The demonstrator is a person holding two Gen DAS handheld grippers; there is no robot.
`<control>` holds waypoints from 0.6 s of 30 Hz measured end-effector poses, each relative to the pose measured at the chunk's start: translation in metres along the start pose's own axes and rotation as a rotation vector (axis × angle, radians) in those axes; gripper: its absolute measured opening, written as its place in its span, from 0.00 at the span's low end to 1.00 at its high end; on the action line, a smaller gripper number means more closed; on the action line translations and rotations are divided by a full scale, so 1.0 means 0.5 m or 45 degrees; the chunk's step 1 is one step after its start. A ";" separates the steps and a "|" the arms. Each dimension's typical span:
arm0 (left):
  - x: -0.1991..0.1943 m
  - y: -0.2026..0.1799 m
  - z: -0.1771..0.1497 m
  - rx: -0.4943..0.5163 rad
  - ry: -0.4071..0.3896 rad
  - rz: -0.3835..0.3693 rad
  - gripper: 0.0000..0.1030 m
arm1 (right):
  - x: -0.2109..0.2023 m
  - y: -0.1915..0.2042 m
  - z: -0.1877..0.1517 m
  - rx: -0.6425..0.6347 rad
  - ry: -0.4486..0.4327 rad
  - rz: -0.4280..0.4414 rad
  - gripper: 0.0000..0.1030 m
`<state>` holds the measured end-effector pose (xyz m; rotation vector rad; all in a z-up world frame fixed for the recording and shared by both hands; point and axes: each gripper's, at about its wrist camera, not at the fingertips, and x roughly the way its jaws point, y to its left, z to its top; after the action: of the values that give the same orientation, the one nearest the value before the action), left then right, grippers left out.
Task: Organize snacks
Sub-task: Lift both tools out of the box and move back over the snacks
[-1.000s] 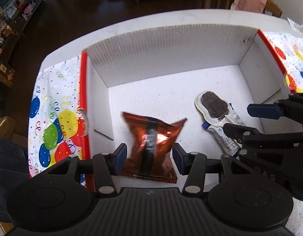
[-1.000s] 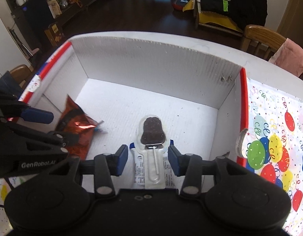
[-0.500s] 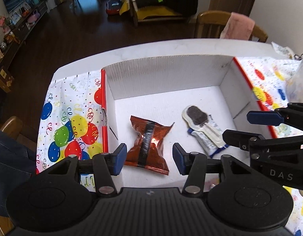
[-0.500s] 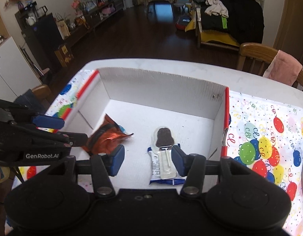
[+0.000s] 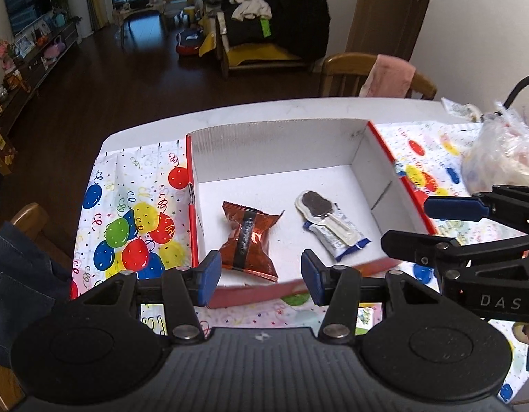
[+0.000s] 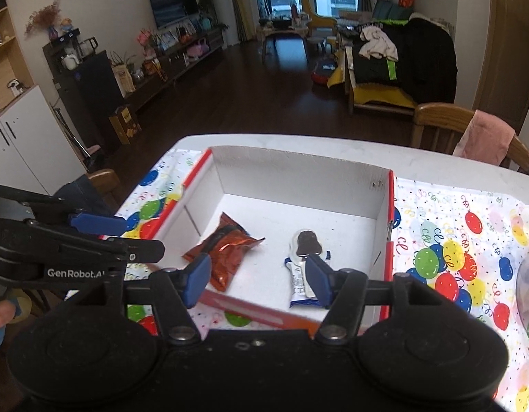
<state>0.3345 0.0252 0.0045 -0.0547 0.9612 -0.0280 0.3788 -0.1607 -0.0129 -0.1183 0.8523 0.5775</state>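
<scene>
Two snacks lie in the open white box (image 5: 281, 144) at mid-frame.
The orange packet (image 5: 248, 237) rests left of centre, the chocolate lollipop pack (image 5: 328, 221) just right of it. The left gripper (image 5: 259, 271) hovers with jaws apart and empty; the right gripper (image 6: 257, 276) is opening, gripping nothing.

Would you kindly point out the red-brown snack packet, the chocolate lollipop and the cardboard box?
Red-brown snack packet (image 5: 249, 238): left wrist view, middle of the foil.
Chocolate lollipop (image 5: 315, 204): left wrist view, the dark chocolate head.
Cardboard box (image 6: 298, 171): right wrist view, inner face of the far wall.
</scene>
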 end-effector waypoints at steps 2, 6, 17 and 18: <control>-0.021 -0.001 -0.013 0.004 -0.023 -0.001 0.49 | -0.016 0.009 -0.011 -0.009 -0.020 0.000 0.62; -0.059 -0.001 -0.043 0.016 -0.073 -0.003 0.57 | -0.041 0.022 -0.028 -0.011 -0.043 0.005 0.67; -0.129 0.003 -0.132 0.018 -0.153 -0.004 0.67 | -0.105 0.047 -0.096 0.022 -0.116 0.016 0.86; -0.133 0.004 -0.141 0.016 -0.159 -0.001 0.69 | -0.108 0.048 -0.103 0.026 -0.121 0.019 0.89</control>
<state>0.2387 0.0282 0.0188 -0.0451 0.8363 -0.0311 0.3035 -0.1806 -0.0038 -0.0656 0.7673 0.5841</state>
